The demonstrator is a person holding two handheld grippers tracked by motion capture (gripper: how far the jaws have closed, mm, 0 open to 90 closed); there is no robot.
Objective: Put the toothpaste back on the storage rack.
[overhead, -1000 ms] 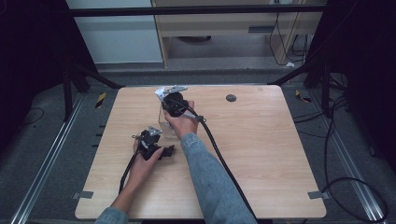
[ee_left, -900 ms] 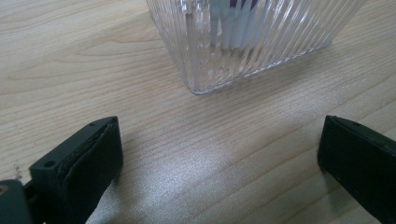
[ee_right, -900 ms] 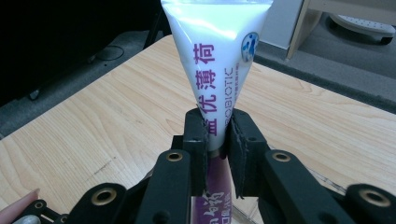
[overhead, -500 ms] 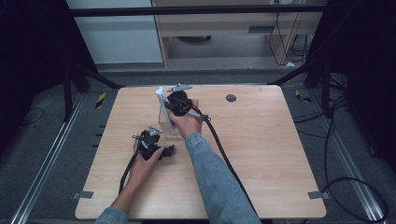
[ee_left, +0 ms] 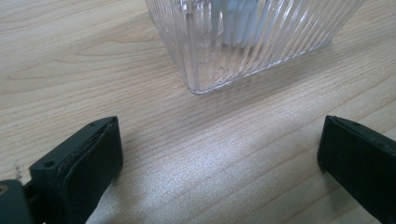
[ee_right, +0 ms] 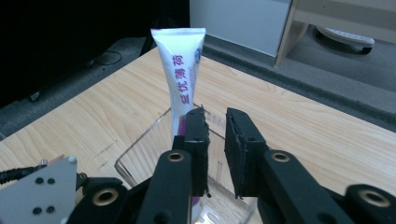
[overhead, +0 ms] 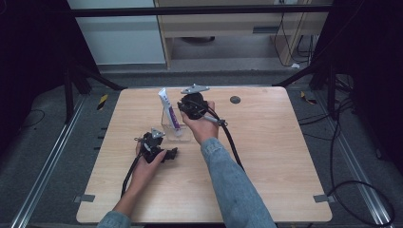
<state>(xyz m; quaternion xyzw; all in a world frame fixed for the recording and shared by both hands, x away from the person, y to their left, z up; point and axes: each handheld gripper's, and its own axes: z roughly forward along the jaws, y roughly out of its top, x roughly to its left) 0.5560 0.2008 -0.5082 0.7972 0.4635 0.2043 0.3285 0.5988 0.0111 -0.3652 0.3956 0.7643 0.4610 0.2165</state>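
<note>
Starting at the left of the high view, we see our left gripper (overhead: 156, 147) resting low on the wooden worktop (overhead: 275, 156), held in the left hand (overhead: 145, 168), with its cable trailing back toward the near edge. In the left gripper view its fingers (ee_left: 81, 163) stand wide apart with nothing between them but bare wood; they point at the near corner of the clear ribbed container (ee_left: 243, 42), which sits just ahead of them without touching.

Moving right, the container (overhead: 177, 128) stands on the worktop between our two grippers, and the white and purple tube (overhead: 168, 111) stands upright in it, leaning slightly, its flat crimped end up and well above the rim. In the right gripper view the tube (ee_right: 180, 79) rises just beyond the fingertips, slightly left of them, with purple print running down its face.

Next to it, our right gripper (overhead: 192, 107) hovers above the container's right side, held in the right hand (overhead: 202, 128). Its fingers (ee_right: 240, 140) have just been closing and are nearly together, a narrow gap left, with nothing gripped between them; the tube stands free of them.

Farther right, a small dark round disc (overhead: 235, 99) lies alone near the far edge.
</note>
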